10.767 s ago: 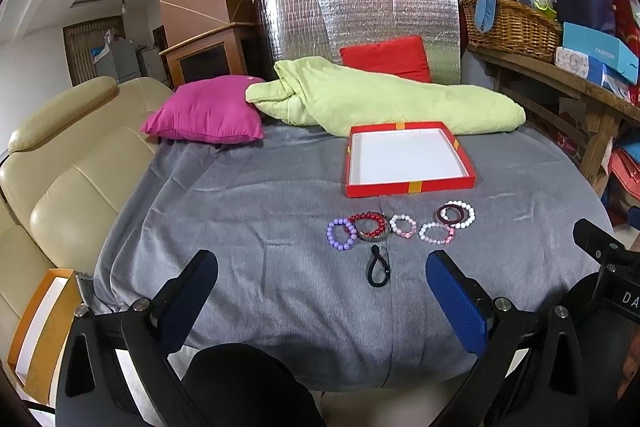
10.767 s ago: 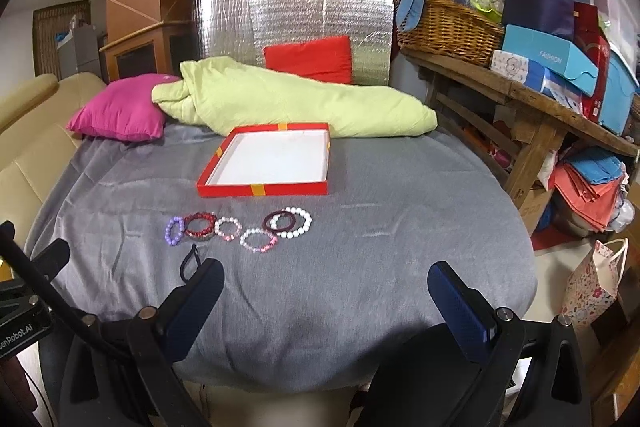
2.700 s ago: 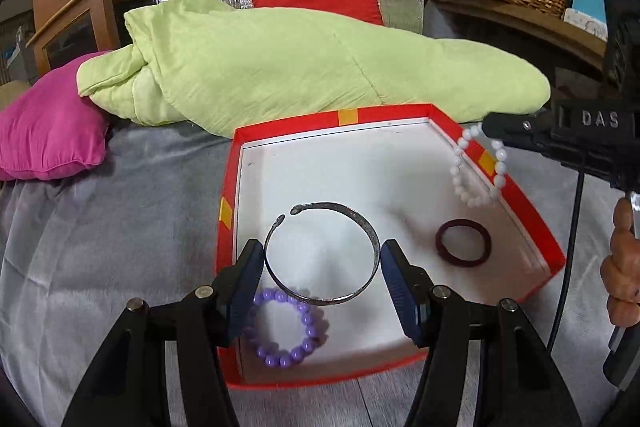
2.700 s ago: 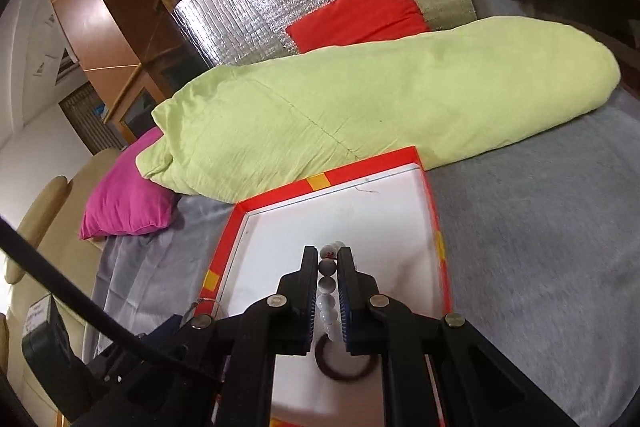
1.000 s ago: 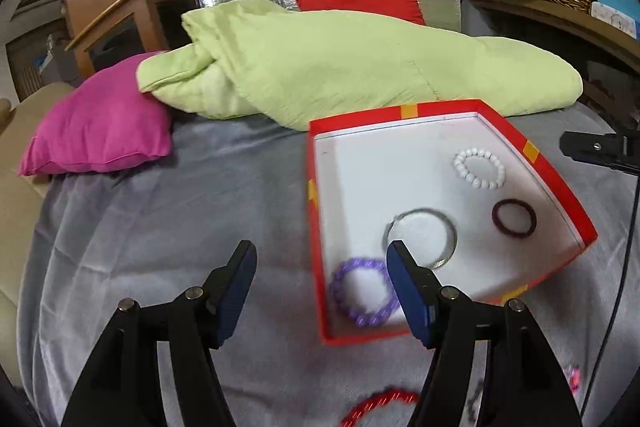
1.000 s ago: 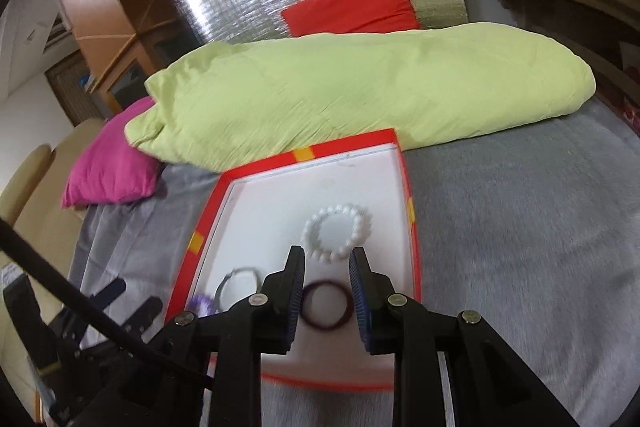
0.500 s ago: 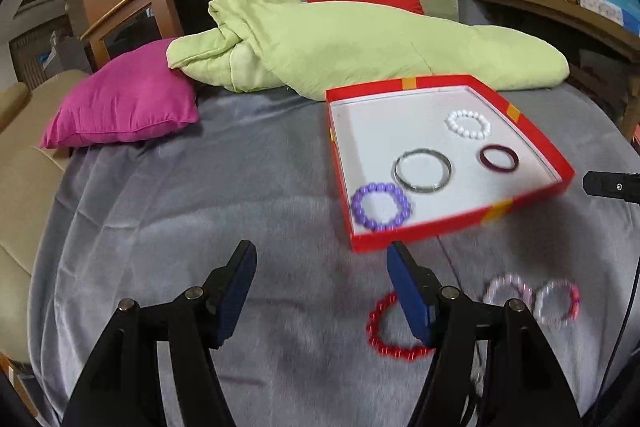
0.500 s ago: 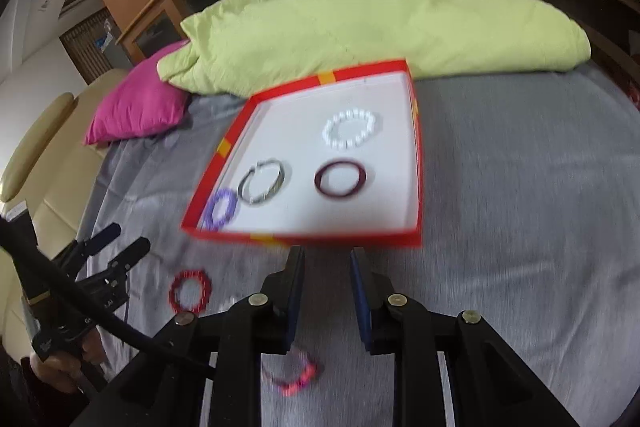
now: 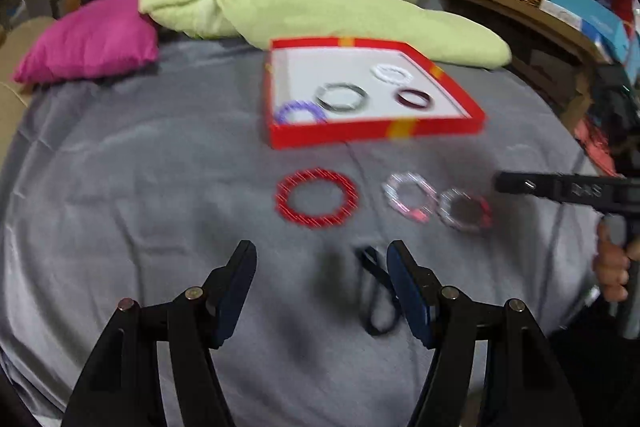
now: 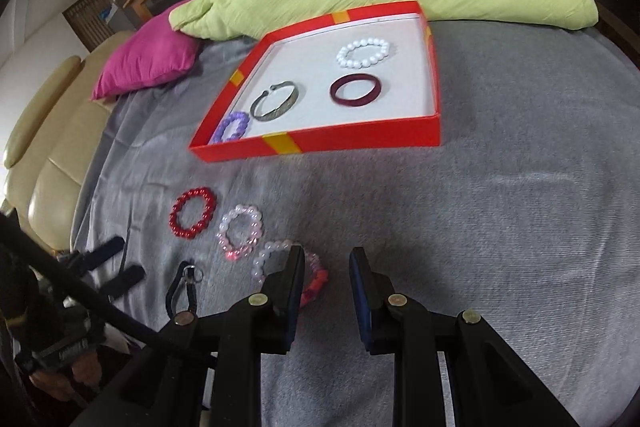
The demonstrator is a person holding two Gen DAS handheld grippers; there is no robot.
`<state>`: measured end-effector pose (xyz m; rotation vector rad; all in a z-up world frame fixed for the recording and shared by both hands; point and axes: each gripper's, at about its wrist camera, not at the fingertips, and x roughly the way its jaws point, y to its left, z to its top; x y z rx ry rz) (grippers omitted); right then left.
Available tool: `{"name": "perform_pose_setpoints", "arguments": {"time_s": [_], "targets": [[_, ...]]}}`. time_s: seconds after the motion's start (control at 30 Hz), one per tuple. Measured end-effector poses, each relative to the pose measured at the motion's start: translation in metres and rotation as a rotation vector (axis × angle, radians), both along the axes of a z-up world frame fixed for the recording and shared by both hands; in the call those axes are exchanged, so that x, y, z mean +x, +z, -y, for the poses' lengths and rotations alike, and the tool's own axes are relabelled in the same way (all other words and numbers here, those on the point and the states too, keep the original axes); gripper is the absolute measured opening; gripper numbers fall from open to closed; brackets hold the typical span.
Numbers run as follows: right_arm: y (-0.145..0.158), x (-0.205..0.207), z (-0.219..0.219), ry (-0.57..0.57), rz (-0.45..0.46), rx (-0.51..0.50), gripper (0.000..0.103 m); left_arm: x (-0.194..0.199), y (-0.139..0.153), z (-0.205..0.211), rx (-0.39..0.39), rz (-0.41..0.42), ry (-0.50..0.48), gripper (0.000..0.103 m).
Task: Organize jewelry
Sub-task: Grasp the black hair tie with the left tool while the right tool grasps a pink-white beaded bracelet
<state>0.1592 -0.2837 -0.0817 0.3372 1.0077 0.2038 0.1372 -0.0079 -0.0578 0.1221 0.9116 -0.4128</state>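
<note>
- The left gripper [image 9: 320, 267] hovers over the grey blanket [image 10: 500, 207] with its jaws spread wide and nothing between them.
- A black cord loop [image 9: 376, 291] lies on the blanket just inside its right finger.
- Ahead of it lies a red bead bracelet [image 9: 316, 197], then 2 pink-and-white bead bracelets [image 9: 410, 197] side by side.
- The right gripper [image 10: 326, 267] has its jaws narrowly apart and empty; the nearer pink bracelet [image 10: 276, 259] is partly hidden behind its left finger.
- Farther off, the red tray [image 10: 320, 143] holds 4 pieces: a purple bead bracelet [image 10: 232, 127], a silver bangle [image 10: 276, 101], a dark red bangle [image 10: 356, 90] and a white bead bracelet [image 10: 363, 53].
</note>
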Motion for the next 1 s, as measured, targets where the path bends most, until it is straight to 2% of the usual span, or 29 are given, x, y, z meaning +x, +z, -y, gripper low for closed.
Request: {"name": "perform_pose_setpoints", "arguments": {"time_s": [0.17,0.33,0.37,0.4,0.43,0.47,0.57,0.6,0.67,0.8,1.0], "targets": [[-0.004,0.002,-0.009,0.008,0.0,-0.044,0.041,-0.006,-0.013,0.01,0.008,-0.051,-0.03,0.069],[-0.017,0.007,-0.022,0.042,-0.03,-0.109,0.042,-0.001,-0.023,0.016,-0.023,-0.106,-0.034,0.069],[-0.018,0.007,-0.027,0.055,-0.02,-0.149,0.041,-0.002,-0.025,0.018,-0.021,-0.107,-0.044,0.069],[-0.017,0.006,-0.032,0.069,-0.004,-0.19,0.033,-0.002,-0.027,0.022,-0.016,-0.111,-0.061,0.069],[-0.018,0.005,-0.035,0.08,0.006,-0.226,0.017,-0.001,-0.029,0.025,-0.015,-0.115,-0.068,0.064],[-0.018,0.005,-0.038,0.092,0.01,-0.251,0.012,0.0,-0.032,0.027,-0.008,-0.121,-0.071,0.06],[-0.017,0.005,-0.035,0.089,0.018,-0.253,0.009,0.002,-0.033,0.031,0.025,-0.092,-0.07,0.037],[-0.016,0.004,-0.032,0.08,0.023,-0.252,0.007,0.003,-0.033,0.03,0.023,-0.089,-0.066,0.024],[-0.011,0.004,-0.024,0.053,0.039,-0.242,0.007,0.005,-0.032,0.028,-0.002,-0.105,-0.067,0.008],[0.006,0.002,-0.003,-0.016,0.089,-0.181,0.007,0.004,-0.025,0.026,0.01,-0.056,-0.074,0.006],[0.027,-0.002,0.02,-0.085,0.143,-0.059,0.007,0.005,-0.006,0.015,-0.039,0.03,-0.043,0.006]]}}
